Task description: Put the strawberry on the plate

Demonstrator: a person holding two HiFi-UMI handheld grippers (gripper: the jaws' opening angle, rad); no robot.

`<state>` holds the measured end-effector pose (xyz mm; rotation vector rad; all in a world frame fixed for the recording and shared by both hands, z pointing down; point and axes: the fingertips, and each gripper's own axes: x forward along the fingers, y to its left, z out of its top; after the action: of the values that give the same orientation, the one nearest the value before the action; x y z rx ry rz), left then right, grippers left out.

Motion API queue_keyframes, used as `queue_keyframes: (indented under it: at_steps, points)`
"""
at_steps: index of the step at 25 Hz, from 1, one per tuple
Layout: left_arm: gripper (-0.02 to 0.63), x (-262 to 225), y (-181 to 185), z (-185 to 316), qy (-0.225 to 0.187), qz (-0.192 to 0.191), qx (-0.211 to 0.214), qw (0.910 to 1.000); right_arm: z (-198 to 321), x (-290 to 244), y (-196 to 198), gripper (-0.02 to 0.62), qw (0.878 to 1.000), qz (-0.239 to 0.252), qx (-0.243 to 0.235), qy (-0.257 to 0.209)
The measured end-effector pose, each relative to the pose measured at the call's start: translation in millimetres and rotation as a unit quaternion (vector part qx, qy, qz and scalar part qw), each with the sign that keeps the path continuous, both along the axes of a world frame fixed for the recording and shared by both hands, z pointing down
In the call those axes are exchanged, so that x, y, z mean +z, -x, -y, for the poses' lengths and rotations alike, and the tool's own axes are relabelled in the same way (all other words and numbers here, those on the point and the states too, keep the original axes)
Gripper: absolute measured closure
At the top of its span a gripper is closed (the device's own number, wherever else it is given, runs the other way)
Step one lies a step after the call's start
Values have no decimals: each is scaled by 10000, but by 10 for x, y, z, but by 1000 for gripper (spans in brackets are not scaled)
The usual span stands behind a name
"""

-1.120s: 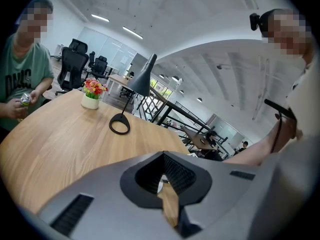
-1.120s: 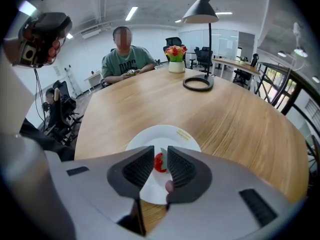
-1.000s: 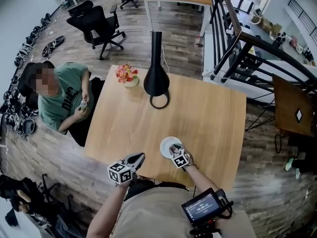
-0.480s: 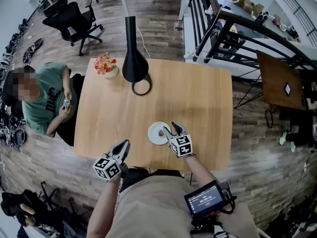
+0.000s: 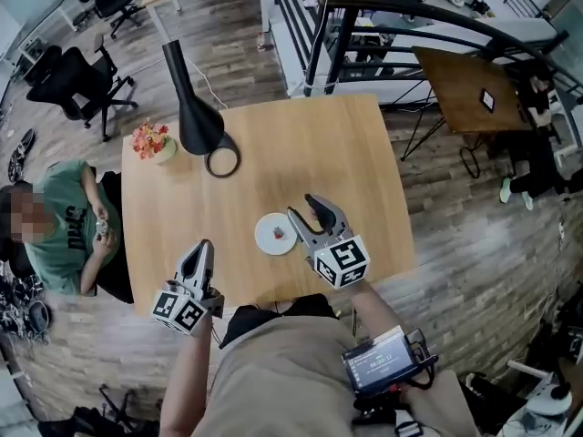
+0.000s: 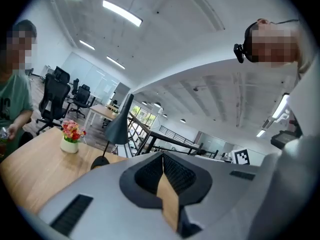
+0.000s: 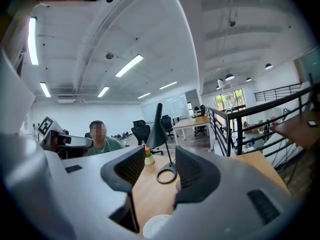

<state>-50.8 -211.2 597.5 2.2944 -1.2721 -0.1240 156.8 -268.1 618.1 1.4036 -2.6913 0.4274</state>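
A small red strawberry (image 5: 280, 234) lies on the white plate (image 5: 267, 241) near the front of the wooden table (image 5: 273, 153). My right gripper (image 5: 305, 209) hovers just right of the plate and above it. Its jaws are opening wide and nothing is between them. In the right gripper view the plate's rim (image 7: 156, 227) shows low between the fingers (image 7: 131, 168); the strawberry is hidden there. My left gripper (image 5: 201, 248) hangs over the table's front edge, left of the plate, with its jaws shut on nothing. In the left gripper view its pads (image 6: 162, 166) meet.
A black cone lamp (image 5: 194, 115) with a ring base (image 5: 221, 162) stands at the table's far side, a flower pot (image 5: 153, 143) to its left. A person in a green shirt (image 5: 66, 230) sits at the left edge. A black railing (image 5: 383, 25) runs beyond the table.
The right gripper has let go of the strawberry onto the plate, opened, and drawn back up and to the right. The left gripper stays shut by the table's front edge.
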Motion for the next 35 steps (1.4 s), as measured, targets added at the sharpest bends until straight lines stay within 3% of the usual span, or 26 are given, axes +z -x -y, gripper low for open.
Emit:
queue_keyframes:
  at_steps: [8,13,24,28,35]
  points:
    - [601,-699,197,-206,-716,1,703,9950,-709,-975,36,408,9931,-209,833,-799]
    - [601,-940,625,-483,-1086,46,730,9914,-1128,-1324,353,408,9894,-351,787,-1167]
    - [601,-621,1579,-1152,-1101,-73,494,9927,-1888,-1259,892,408,9855,-877,955,-1095]
    - [601,-519,1737,-1340,-1029,-164,441,9936,-2078,-1205,998,408,9845,-1009,948,-1071]
    - [601,-421,1852,-1676,-1013,148,499,9935,-2310,-811,1152,408,9864,-1211,696,-866]
